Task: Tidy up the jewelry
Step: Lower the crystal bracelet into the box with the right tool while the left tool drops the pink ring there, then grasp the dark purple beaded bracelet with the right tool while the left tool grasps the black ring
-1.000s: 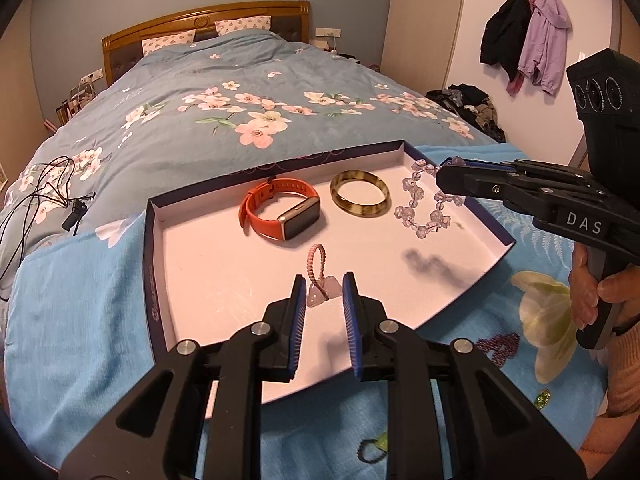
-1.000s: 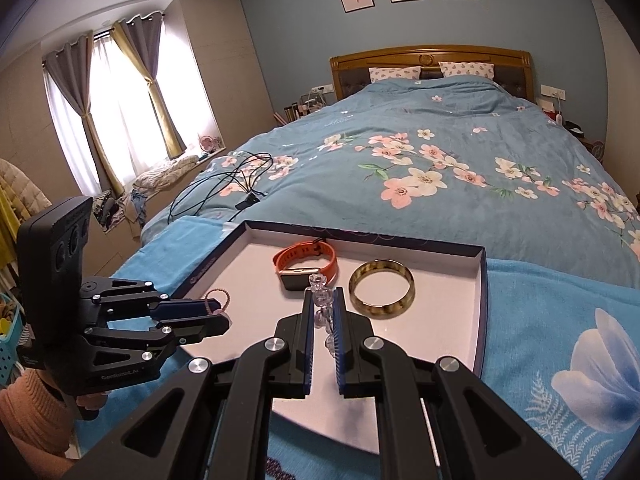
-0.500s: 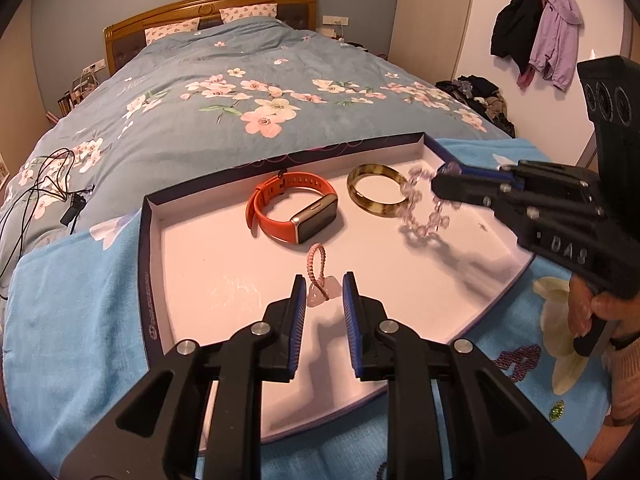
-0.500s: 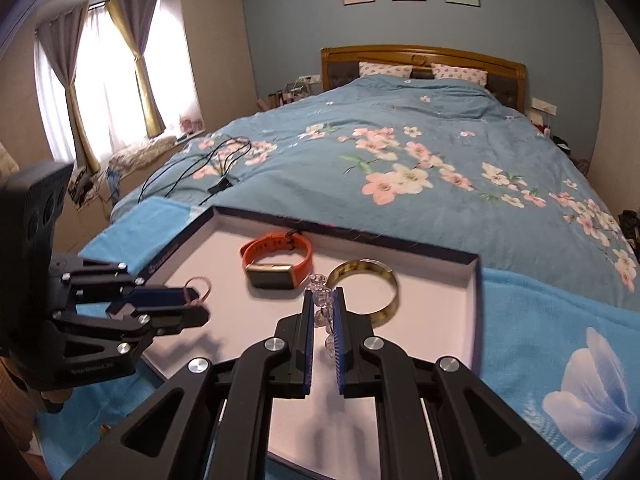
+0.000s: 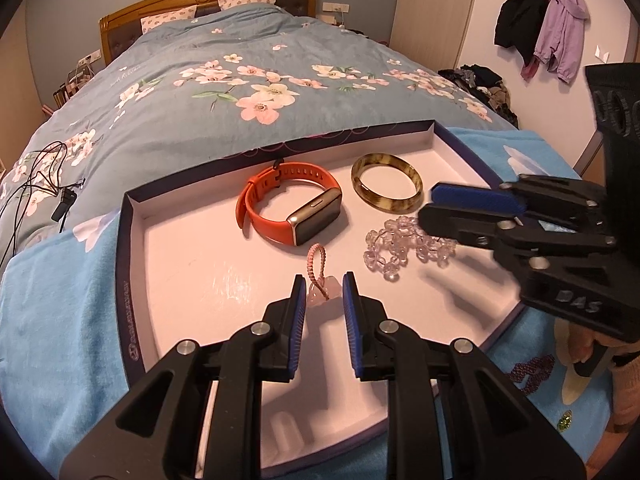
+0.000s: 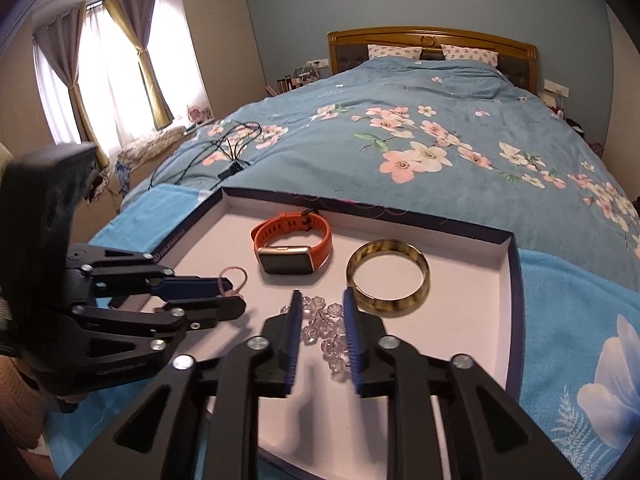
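A white tray with a dark rim [image 5: 132, 280] lies on the bed. In it are an orange smartwatch [image 5: 290, 210], a mottled bangle [image 5: 386, 186], a clear bead bracelet [image 5: 400, 250] and a pink cord charm [image 5: 320, 276]. My left gripper [image 5: 324, 284] holds the pink charm's stone between its fingers, just above the tray. My right gripper [image 6: 320, 300] is open, and the clear bead bracelet [image 6: 324, 330] lies loose on the tray [image 6: 514, 264] between its fingers. The right gripper shows at the right of the left wrist view [image 5: 436, 204].
A dark purple bead bracelet [image 5: 532, 372] and a small green piece [image 5: 565, 419] lie on the blue blanket right of the tray. Black cables [image 5: 36, 184] lie on the quilt at far left. Coats [image 5: 540, 20] hang on the wall.
My right gripper came down over the tray and opened, letting go of the clear bead bracelet, which now lies on the tray. My left gripper stays shut on the pink charm.
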Available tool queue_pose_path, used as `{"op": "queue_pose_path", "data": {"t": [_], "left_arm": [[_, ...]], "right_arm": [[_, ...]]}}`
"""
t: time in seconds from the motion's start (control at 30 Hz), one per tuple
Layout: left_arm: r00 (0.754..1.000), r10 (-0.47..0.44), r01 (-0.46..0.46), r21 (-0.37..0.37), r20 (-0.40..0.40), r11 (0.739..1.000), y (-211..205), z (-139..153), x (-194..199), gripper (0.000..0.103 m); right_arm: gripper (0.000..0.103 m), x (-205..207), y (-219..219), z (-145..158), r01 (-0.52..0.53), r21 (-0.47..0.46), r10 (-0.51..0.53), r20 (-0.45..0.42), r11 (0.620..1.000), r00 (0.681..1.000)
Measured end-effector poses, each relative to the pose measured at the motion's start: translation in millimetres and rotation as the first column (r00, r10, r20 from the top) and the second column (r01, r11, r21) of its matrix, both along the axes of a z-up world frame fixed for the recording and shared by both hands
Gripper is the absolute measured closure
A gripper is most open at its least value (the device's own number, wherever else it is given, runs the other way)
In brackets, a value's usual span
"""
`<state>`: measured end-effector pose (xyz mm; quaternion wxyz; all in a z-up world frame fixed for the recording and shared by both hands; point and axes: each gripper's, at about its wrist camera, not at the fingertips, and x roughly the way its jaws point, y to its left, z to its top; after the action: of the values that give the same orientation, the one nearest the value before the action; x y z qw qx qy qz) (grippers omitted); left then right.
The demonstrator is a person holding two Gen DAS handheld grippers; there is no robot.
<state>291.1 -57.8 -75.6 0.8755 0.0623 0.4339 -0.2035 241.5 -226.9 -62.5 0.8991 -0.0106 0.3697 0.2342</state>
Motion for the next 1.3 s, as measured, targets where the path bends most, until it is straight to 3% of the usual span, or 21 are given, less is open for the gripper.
{"op": "queue_pose_path", "data": {"t": [0.3, 0.4, 0.57, 0.9, 1.3], "left_arm": [[1.000, 0.014, -0.014, -0.005, -0.021, 1.000, -0.9, -4.0, 10.4, 0.081], [1.000, 0.029, -0.029, -0.013, -0.010, 0.999, 2.0, -0.2, 8.7, 0.067], [0.998, 0.057, -0.056, -0.030, 0.029, 0.998, 12.3, 15.6, -5.2, 0.059], [0.992, 0.050, -0.043, -0.062, 0.115, 0.997, 39.8, 37.6, -76.0, 0.056], [0.992, -0.111, 0.114, -0.066, 0.057, 0.991, 22.1, 11.4, -151.8, 0.056]], "right_arm": [[0.072, -19.5, -14.9, 17.2, -0.005, 0.071, 0.005, 0.000, 0.997, 1.000], [0.067, -34.9, -16.9, 22.8, -0.033, 0.074, 0.032, 0.009, 0.997, 0.999], [0.063, -65.9, -23.5, 24.1, -0.095, 0.070, 0.095, -0.011, 0.993, 0.995], [0.062, -106.4, -41.1, -5.5, -0.087, 0.009, 0.088, -0.096, 0.996, 0.992], [0.062, -125.4, -38.7, -26.8, -0.108, -0.017, 0.105, -0.151, 0.994, 0.983]]}}
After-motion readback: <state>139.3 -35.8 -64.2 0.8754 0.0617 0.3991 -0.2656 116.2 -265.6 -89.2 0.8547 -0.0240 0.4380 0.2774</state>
